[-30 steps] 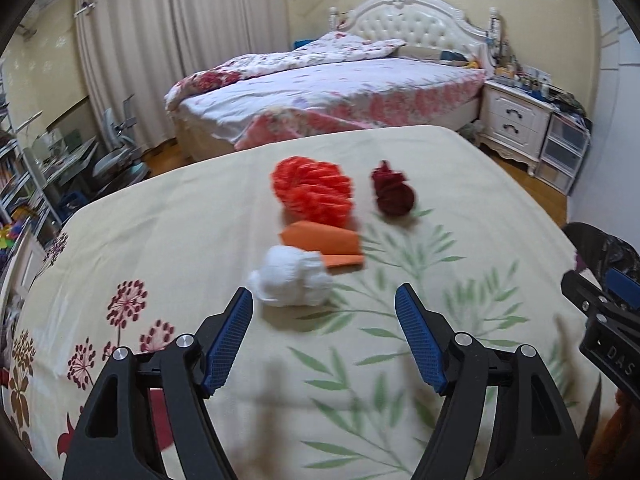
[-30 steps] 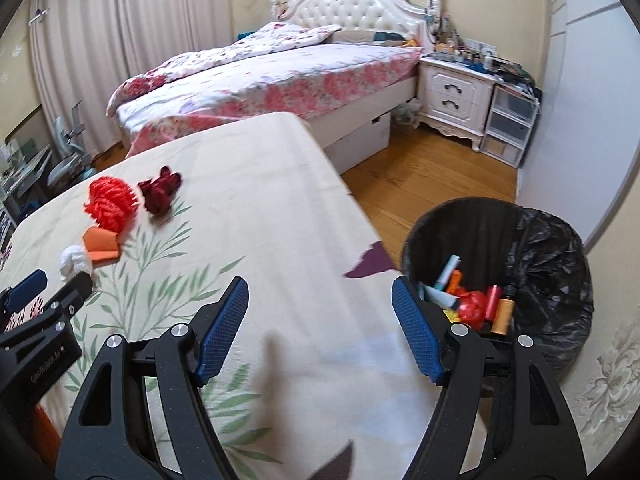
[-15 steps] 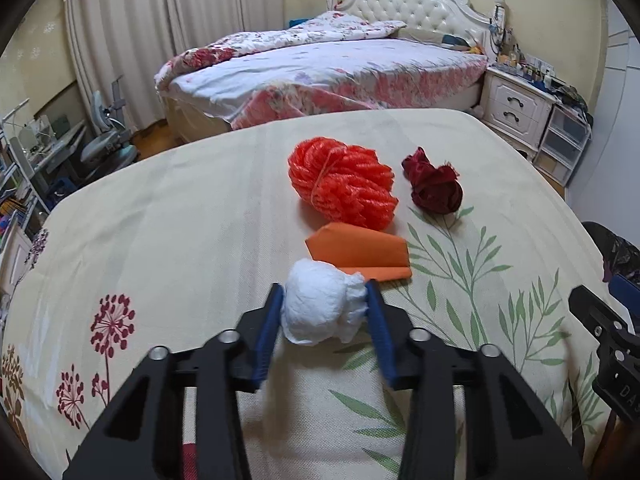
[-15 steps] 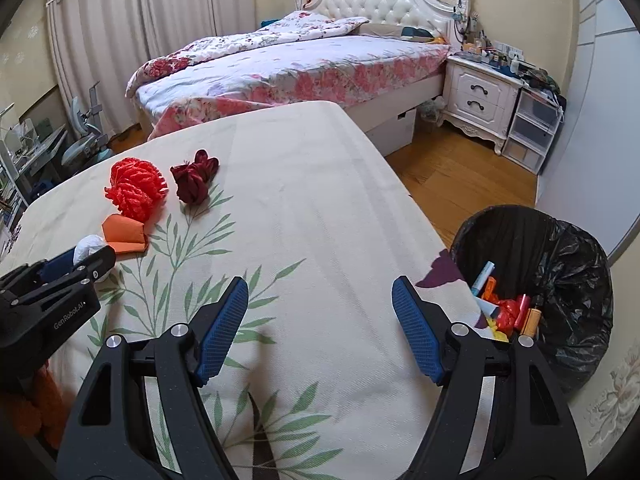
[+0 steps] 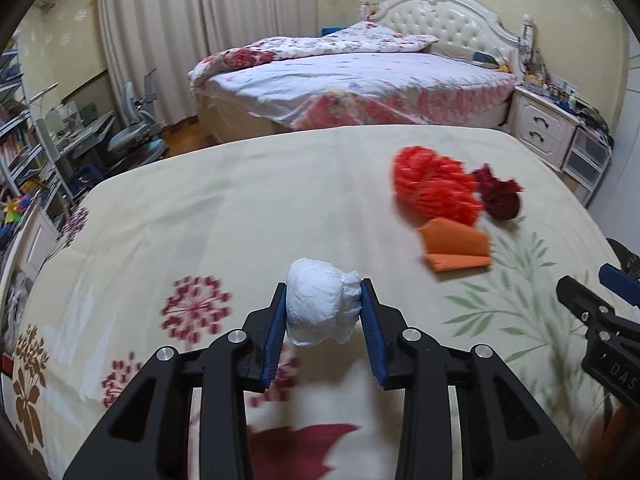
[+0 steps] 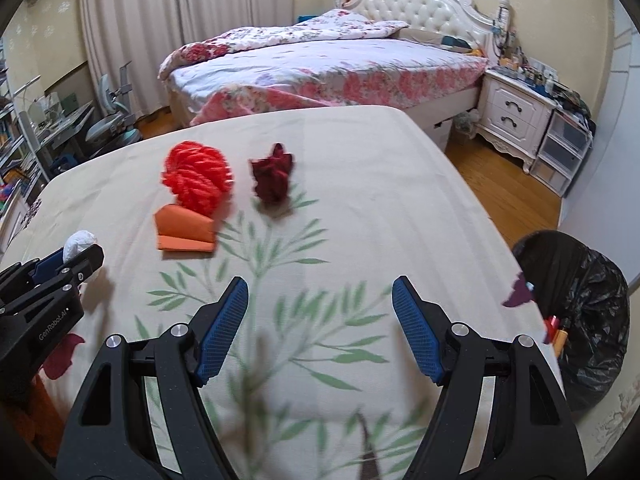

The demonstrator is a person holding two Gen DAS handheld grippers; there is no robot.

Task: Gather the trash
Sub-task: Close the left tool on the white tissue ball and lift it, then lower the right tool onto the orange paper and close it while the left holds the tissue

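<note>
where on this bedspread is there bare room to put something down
Bare: the wide stretch between the dark red wad and the bin side edge, and everything left of the white wad. Crowded: red mesh ball, orange paper.

I see a bedroom: white tufted bed [image 6: 320,68], white nightstand [image 6: 516,114], wood floor [image 6: 504,184], drawn curtains [image 5: 160,32], pale patterned walls, desk chair [image 5: 136,136] far left.

bare cloth [image 6: 360,184] ahead of right tool [image 6: 320,332], trash pile [image 6: 196,184] blocks far-left
</note>
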